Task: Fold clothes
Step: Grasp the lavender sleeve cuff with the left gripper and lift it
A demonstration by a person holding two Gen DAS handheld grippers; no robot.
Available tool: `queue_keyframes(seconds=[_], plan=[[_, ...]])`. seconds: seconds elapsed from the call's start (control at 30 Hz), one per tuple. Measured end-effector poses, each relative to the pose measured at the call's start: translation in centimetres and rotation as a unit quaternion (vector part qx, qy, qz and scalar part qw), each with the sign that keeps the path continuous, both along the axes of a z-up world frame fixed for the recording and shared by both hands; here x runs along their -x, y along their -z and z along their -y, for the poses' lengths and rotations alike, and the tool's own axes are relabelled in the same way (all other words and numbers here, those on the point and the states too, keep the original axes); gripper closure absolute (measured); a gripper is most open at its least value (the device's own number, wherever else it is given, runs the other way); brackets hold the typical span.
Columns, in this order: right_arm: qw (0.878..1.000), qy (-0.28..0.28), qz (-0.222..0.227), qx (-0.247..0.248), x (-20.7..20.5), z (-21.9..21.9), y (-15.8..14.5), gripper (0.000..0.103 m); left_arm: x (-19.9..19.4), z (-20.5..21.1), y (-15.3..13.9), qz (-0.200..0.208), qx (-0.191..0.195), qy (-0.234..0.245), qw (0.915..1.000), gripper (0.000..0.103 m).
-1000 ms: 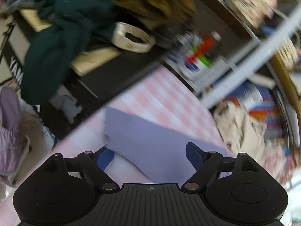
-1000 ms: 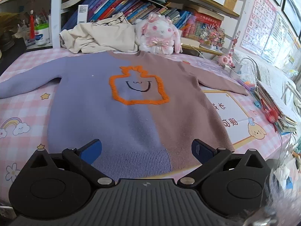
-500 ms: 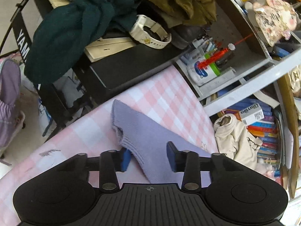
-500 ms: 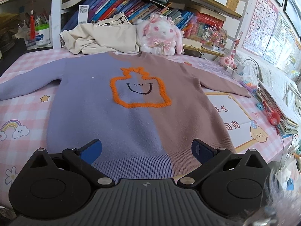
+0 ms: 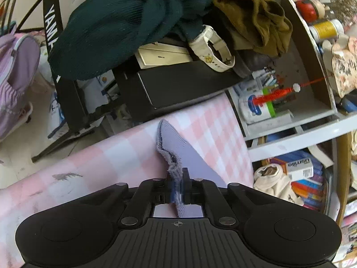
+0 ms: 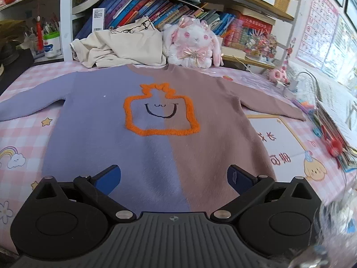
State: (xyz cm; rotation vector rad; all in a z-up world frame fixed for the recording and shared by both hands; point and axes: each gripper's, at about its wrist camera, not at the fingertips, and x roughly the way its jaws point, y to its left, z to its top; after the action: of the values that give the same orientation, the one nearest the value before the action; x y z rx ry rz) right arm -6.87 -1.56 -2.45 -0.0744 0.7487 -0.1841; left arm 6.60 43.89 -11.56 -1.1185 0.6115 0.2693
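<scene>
A sweater (image 6: 156, 138), half lilac and half dusty pink with an orange outlined smiling figure, lies flat on the pink checked table cover (image 6: 20, 138), its sleeves spread to both sides. In the left wrist view my left gripper (image 5: 178, 185) is shut on the cuff end of the lilac sleeve (image 5: 176, 143), and the cuff bunches up between the pads. My right gripper (image 6: 174, 175) hovers open over the sweater's lower hem, its blue pads wide apart with nothing pinched.
A cream garment (image 6: 120, 44) and a white plush rabbit (image 6: 191, 42) sit at the table's back by shelves of books. To the left stands a black keyboard (image 5: 178, 84) piled with dark green (image 5: 125, 26) and olive clothes (image 5: 252, 11). Stationery clutters the right edge (image 6: 330, 134).
My left gripper has closed from wide open onto the lilac sleeve cuff, rolling and dropping slightly. The right gripper has slid forward over the hem, still open.
</scene>
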Motion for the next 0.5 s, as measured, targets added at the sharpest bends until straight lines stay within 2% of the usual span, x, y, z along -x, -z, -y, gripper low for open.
queue_keyframes(seconds=[0.13, 0.33, 0.4, 0.5], plan=[[1.0, -0.03, 0.001, -0.007, -0.8, 2.5, 0.4, 0.0, -0.7, 1.8, -1.8, -0.017, -0.06, 0.002, 0.998, 0.099], [0.997, -0.076, 0.011, -0.014, -2.1, 8.0, 0.4, 0.0, -1.1, 8.1, -6.8, 0.027, -0.134, 0.004, 0.9907, 0.099], [0.996, -0.087, 0.013, -0.024, -2.4, 10.0, 0.2, 0.0, -2.0, 11.3, -8.9, 0.043, -0.163, 0.027, 0.9853, 0.099], [0.993, -0.109, 0.008, -0.037, -2.9, 13.0, 0.3, 0.0, -3.5, 16.7, -12.1, 0.075, -0.186, 0.066, 0.9776, 0.099]])
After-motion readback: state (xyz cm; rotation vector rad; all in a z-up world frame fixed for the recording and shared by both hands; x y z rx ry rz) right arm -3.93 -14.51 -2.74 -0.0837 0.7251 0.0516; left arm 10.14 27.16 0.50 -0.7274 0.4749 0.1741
